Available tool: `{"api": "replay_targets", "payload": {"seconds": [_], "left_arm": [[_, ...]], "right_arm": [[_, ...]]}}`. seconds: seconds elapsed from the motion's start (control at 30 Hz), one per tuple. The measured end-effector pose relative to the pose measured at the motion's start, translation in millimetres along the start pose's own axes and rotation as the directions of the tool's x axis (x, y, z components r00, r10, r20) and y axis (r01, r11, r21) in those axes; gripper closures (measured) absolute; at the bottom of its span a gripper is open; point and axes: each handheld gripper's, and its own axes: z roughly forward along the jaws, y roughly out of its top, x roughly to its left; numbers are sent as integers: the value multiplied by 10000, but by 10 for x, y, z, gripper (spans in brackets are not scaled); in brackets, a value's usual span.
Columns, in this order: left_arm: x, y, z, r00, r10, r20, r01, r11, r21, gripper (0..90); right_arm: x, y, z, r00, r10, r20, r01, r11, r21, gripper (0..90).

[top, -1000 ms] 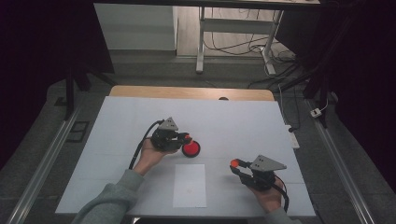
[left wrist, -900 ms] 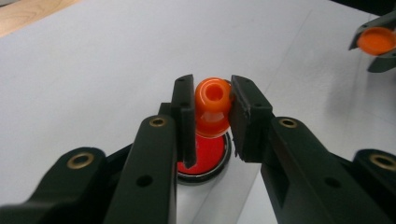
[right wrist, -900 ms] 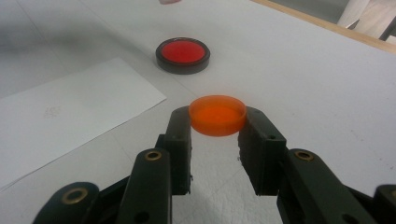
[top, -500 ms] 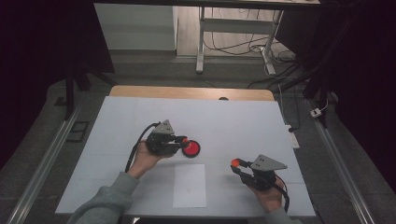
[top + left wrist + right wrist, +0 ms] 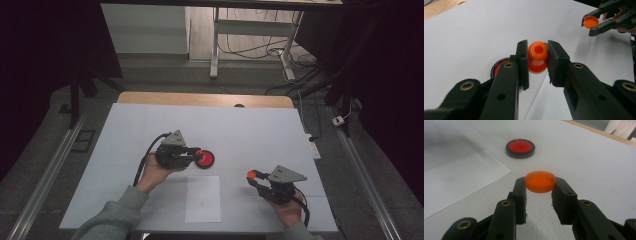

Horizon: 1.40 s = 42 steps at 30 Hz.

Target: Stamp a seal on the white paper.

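My left gripper [image 5: 537, 51] is shut on a small orange rounded piece [image 5: 538, 56] with a round opening facing the camera. Just behind its left jaw a red disc in a black rim [image 5: 499, 68] lies flat on the table. In the high view this gripper [image 5: 195, 153] hovers at the disc's [image 5: 206, 159] left edge. Between the pads of my right gripper [image 5: 540, 184] sits a shallow orange cap [image 5: 540, 181], gripped by its sides and held level. That gripper [image 5: 254, 178] is at the front right of the table, apart from the disc [image 5: 520, 148].
A white sheet of paper [image 5: 202, 198] lies near the front edge between the two hands. The white tabletop [image 5: 240, 130] ends in a wooden strip [image 5: 200, 99] at the far side. Metal rails run along both sides.
My left gripper has drifted a little to the left and up with the orange piece in it. The red disc and the right gripper have stayed where they were.
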Motion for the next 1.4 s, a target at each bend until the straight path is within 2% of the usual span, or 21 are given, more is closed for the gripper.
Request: {"api": "replay_targets", "payload": {"seconds": [0.5, 0.73, 1.07, 1.4], "left_arm": [[-88, -23, -130, 9999, 47, 92, -45, 9998, -200, 727], [-100, -97, -196, 9999, -39, 109, 41, 9999, -135, 727], [-132, -116, -205, 9998, -39, 181, 41, 10000, -81, 726], [-231, -125, -200, 9987, -4, 507, 5, 10000, -36, 726]], "right_arm": [[11, 7, -4, 10000, -16, 33, 16, 10000, -2, 644], [13, 6, 3, 10000, -24, 42, 24, 10000, 27, 643], [16, 4, 5, 10000, -17, 34, 17, 10000, 47, 644], [8, -2, -4, 10000, 13, 69, -13, 10000, 4, 643]]}}
